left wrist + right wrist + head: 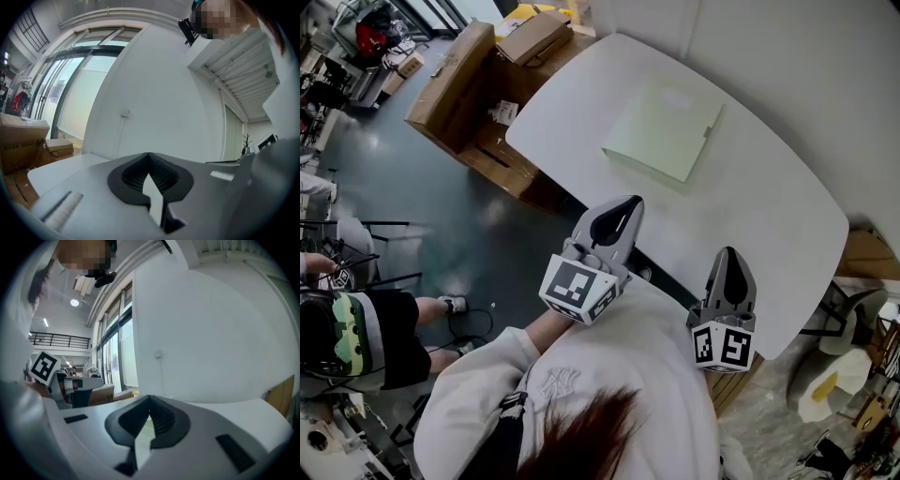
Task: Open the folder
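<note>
Currently: folder [664, 128] lies flat and shut on the far half of the table [787, 206]. It is pale green, has nothing on top, and is well apart from both grippers.

Left gripper [619, 217]: jaws together, empty, over the near table edge. Right gripper [728, 274]: jaws together too, empty, beside the left one.

Step in hand, as I judge it: the reach, not yet the opening. Notes for doing it well:
1. Part the jaws before arriving; a closed pair can only shove the folder about.
2. Find the free edge first. The near long edge shows thickness; whether that is the spine or the open side I cannot tell.
3. Use 1 gripper to pin the folder near the spine, since the smooth top will likely let it slide.
4. Bring the other in low, nip only the top cover at the free edge, lift, then swing it over the spine.

Risk: catching both covers and lifting the whole folder.
</note>
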The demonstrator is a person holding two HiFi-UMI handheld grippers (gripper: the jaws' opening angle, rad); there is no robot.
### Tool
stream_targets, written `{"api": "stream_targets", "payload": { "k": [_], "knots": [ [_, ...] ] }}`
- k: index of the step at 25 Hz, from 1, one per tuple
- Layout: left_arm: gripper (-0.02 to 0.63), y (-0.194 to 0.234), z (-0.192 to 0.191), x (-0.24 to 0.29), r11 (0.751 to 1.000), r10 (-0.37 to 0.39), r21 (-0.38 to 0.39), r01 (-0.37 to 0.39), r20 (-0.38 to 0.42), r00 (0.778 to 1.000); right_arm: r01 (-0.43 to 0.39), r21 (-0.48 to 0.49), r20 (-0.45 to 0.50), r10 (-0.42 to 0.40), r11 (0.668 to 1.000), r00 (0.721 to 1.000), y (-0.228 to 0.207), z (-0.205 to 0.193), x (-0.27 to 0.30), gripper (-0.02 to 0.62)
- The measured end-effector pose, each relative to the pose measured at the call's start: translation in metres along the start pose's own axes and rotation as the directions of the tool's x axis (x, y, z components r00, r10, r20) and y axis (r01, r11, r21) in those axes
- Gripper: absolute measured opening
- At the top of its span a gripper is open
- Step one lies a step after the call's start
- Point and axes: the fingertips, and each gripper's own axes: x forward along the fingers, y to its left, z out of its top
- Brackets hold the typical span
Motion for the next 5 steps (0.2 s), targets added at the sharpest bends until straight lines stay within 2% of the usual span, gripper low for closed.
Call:
{"api": "stream_targets", "payload": {
  "k": [5],
  "knots": [
    [0.008,0.0006,-0.003,-0.0026,1.0,0.003,-0.004,-0.003,0.001,1.0,0.002,-0.003,0.0,-0.002,1.0,1.0,0.0008,-0.0025,-0.0021,0.006]
  ]
}}
